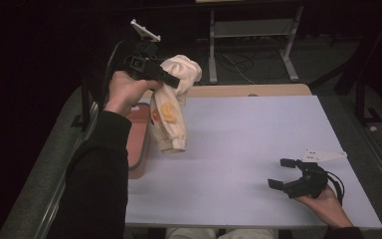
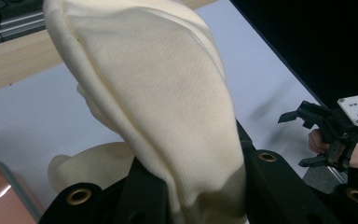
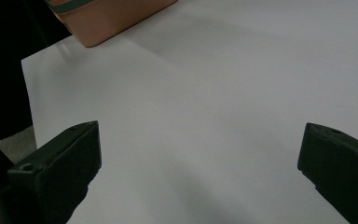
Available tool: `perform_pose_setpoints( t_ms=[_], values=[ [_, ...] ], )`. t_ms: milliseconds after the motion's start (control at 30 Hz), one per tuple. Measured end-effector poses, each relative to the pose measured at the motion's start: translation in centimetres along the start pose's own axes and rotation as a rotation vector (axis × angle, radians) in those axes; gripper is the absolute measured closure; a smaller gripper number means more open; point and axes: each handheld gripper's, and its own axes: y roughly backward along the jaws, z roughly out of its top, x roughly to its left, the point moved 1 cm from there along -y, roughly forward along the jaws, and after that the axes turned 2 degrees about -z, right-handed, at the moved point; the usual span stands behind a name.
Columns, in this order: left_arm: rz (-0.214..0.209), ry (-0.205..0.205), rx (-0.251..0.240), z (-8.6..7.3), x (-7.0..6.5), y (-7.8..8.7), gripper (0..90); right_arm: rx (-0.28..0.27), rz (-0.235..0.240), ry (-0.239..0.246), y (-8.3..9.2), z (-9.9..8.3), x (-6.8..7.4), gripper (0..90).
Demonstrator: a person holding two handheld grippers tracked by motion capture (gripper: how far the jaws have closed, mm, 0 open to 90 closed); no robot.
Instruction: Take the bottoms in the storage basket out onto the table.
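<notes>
While gripped, cream garment [image 1: 171,107] vertical

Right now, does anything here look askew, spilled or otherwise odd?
Nothing stands out. The left tongs hold a cream garment bunched up in the air, its cuff end hanging beside the pink bin. The right tongs rest open on the white table. No spill or damage is visible.

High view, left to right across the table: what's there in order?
Salmon-pink tray with a grey rim → cream fabric garment with an orange print, hanging from the left gripper → bare white tabletop → right gripper, open, in a hand resting at the near right edge.
</notes>
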Motion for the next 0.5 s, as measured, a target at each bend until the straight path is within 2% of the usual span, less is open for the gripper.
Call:
perform_pose_setpoints(
  t_ms=[367, 500],
  values=[
    [-0.019, -0.003, 0.000, 0.4, -0.4, -2.1, 75.3, -0.002, 0.001, 0.003, 0.0, 0.0, 0.0, 0.0],
    [-0.039, -0.003, 0.009, 0.6, -0.5, -2.8, 75.3, -0.003, 0.002, 0.002, 0.0, 0.0, 0.0, 0.0]
  ],
)
